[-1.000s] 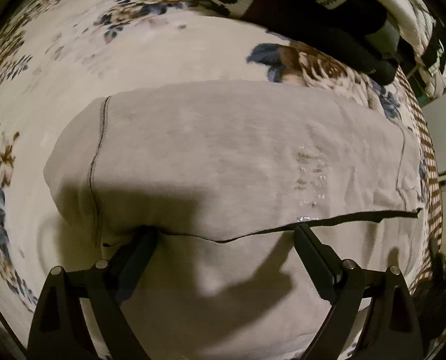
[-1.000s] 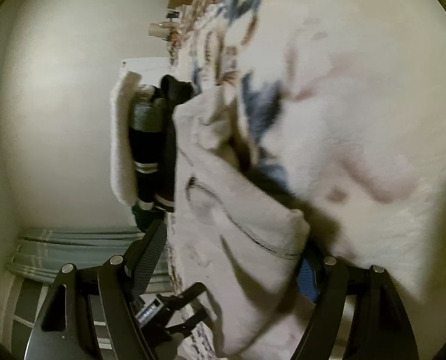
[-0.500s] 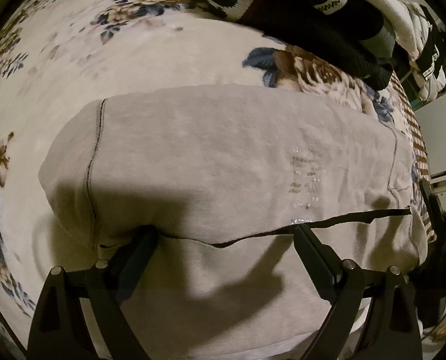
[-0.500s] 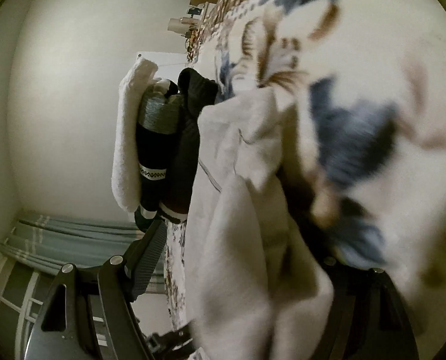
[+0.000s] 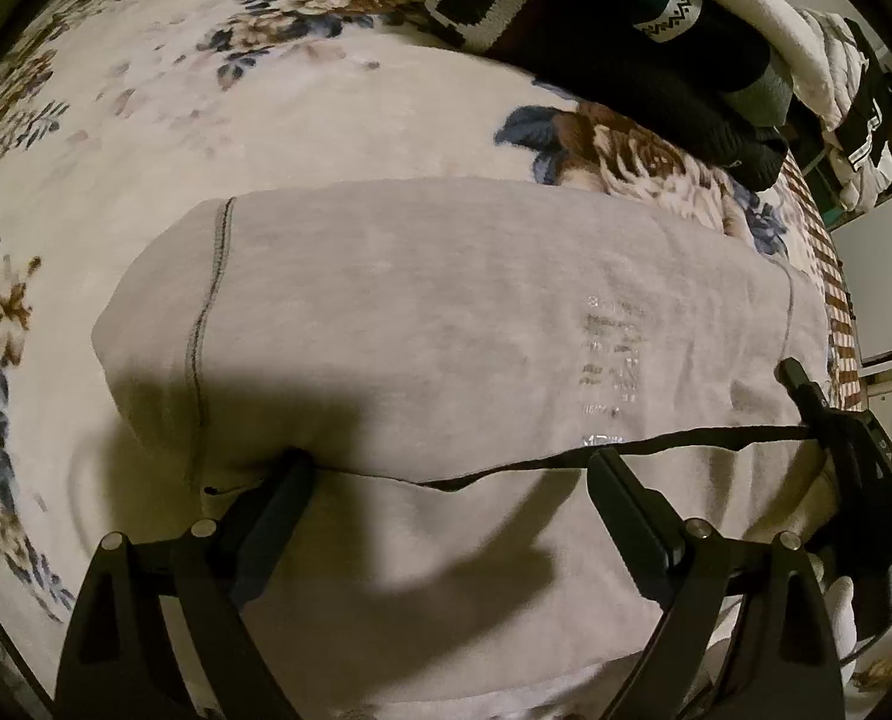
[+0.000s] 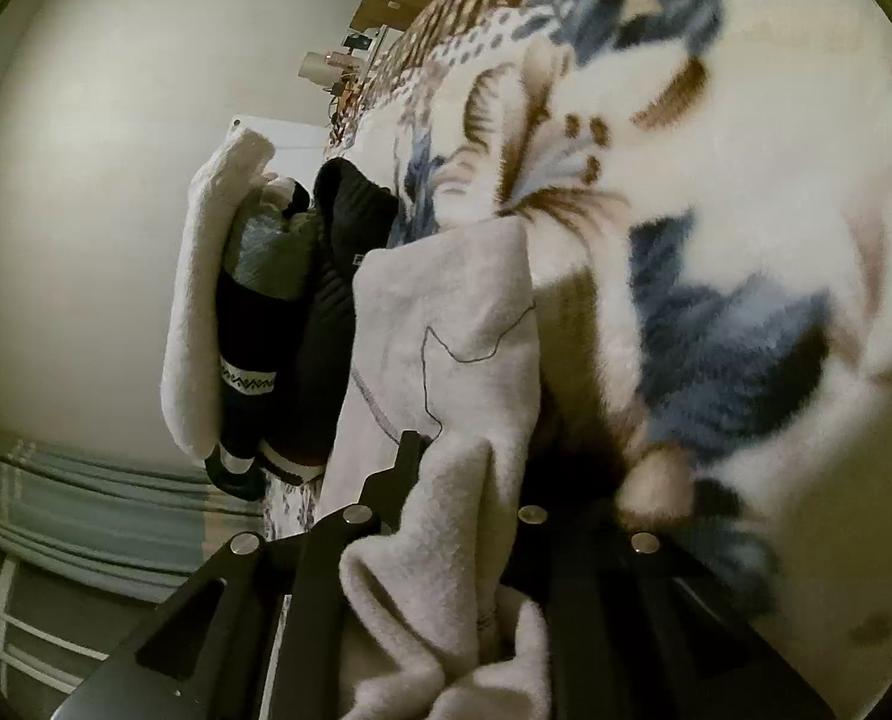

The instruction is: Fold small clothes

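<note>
A light grey garment [image 5: 446,324] lies folded flat on the floral blanket [image 5: 266,108]. My left gripper [image 5: 446,480] is open, its fingers spread wide and resting on the garment's near fold edge. My right gripper [image 6: 463,480] is shut on the right edge of the same garment [image 6: 446,330], with cloth bunched between its fingers. The right gripper also shows at the right edge of the left wrist view [image 5: 847,456].
A pile of folded dark and white clothes [image 5: 625,30] lies at the far side of the blanket, and shows in the right wrist view [image 6: 266,312]. A wall and a curtain [image 6: 56,480] stand beyond it.
My right gripper has closed on the garment's right edge and come into the left wrist view. The left gripper has stayed in place, open.
</note>
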The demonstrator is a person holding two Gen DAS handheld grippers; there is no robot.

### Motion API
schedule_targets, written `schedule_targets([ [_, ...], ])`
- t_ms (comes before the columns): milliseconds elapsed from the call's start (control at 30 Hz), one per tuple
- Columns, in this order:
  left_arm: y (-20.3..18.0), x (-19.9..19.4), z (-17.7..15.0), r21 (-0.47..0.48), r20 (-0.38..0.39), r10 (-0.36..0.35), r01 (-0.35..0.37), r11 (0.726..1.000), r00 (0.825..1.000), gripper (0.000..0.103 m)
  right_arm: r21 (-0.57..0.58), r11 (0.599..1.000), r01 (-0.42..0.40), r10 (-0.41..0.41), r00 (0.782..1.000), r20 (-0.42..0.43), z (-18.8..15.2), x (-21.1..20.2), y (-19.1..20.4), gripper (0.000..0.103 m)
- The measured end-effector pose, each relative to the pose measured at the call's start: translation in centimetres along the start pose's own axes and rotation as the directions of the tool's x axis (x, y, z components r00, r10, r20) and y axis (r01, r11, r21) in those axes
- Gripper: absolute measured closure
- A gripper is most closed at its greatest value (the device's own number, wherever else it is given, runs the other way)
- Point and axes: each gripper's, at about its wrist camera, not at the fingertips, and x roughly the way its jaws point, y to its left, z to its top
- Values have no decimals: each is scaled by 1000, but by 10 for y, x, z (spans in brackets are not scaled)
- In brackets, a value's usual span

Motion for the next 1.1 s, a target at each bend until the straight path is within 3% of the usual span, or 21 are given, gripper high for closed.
schedule_targets([
  [833, 39, -33, 0, -81, 49, 8, -4, 997, 999, 10, -45, 991, 128, -126, 992, 31, -8, -4, 25, 91],
  [1100, 79, -59, -12, -177, 76, 11, 3, 984, 997, 10, -221, 963, 155, -148, 988, 47, -28, -12, 72, 91],
])
